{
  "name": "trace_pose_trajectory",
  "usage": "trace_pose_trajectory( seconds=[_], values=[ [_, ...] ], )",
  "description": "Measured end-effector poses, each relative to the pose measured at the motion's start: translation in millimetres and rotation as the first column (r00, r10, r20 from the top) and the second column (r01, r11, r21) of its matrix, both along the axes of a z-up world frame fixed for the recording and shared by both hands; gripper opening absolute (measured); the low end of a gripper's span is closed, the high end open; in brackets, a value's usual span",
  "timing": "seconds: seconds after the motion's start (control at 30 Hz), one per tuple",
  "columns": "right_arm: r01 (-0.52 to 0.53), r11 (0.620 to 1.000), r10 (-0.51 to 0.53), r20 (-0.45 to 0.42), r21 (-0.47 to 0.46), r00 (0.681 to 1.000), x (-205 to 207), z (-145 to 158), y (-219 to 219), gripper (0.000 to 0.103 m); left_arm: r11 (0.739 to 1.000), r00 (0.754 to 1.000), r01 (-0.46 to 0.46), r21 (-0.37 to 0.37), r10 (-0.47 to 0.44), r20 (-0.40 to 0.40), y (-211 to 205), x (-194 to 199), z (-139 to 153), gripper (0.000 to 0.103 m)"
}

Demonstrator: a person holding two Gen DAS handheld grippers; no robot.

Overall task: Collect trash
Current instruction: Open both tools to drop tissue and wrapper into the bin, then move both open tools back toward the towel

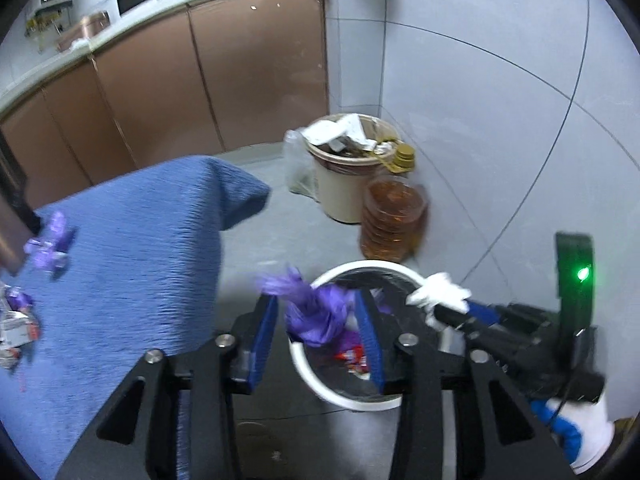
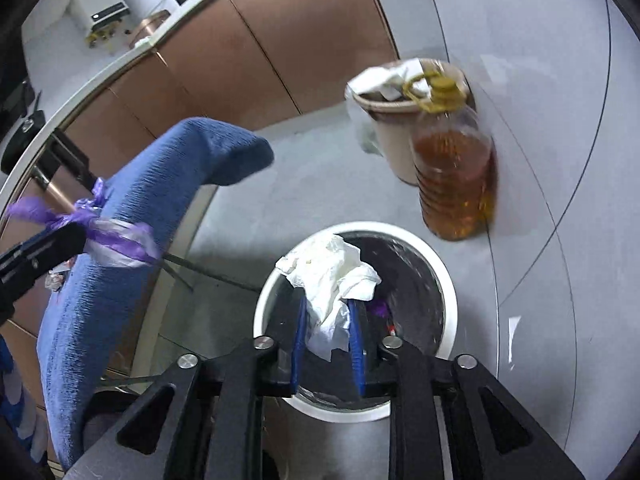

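Note:
A white round bin (image 1: pixel 304 372) with a black liner stands on the floor below both grippers, a red wrapper (image 1: pixel 354 358) inside it. My left gripper (image 1: pixel 316 298) hangs over the bin's left rim. A crumpled purple wrapper (image 1: pixel 320 316) sits between its blue pads (image 1: pixel 264 340), with a thin gap on the left side, so the jaws stand open. My right gripper (image 2: pixel 327 304) is over the same bin (image 2: pixel 264 312), shut on a crumpled white tissue (image 2: pixel 332 276). In the left wrist view the right gripper (image 1: pixel 444 312) shows at the right with the tissue (image 1: pixel 440 290).
A blue cloth-covered table (image 1: pixel 140 240) at the left carries more purple wrappers (image 1: pixel 50 248) and crumpled packets (image 1: pixel 16 328). A full beige bin (image 1: pixel 344 188) and a bottle of amber oil (image 1: pixel 394 220) stand by the tiled wall. Brown cabinets (image 1: pixel 160 88) run behind.

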State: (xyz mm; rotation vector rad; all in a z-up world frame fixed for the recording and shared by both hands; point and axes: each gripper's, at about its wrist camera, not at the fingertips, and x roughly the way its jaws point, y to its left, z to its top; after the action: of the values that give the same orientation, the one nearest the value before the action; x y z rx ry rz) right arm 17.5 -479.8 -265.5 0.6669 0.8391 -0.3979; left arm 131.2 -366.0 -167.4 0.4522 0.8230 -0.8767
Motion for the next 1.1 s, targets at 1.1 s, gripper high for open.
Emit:
trace_pose_trajectory(
  seconds=[1.1],
  values=[
    [-0.059, 0.991, 0.069, 0.080, -0.119, 0.994, 9.8, 72.2, 41.3, 0.052, 0.964, 0.946, -0.201, -0.171, 0.237, 0.220, 129.9, -21.7, 88.3, 0.055]
  ],
)
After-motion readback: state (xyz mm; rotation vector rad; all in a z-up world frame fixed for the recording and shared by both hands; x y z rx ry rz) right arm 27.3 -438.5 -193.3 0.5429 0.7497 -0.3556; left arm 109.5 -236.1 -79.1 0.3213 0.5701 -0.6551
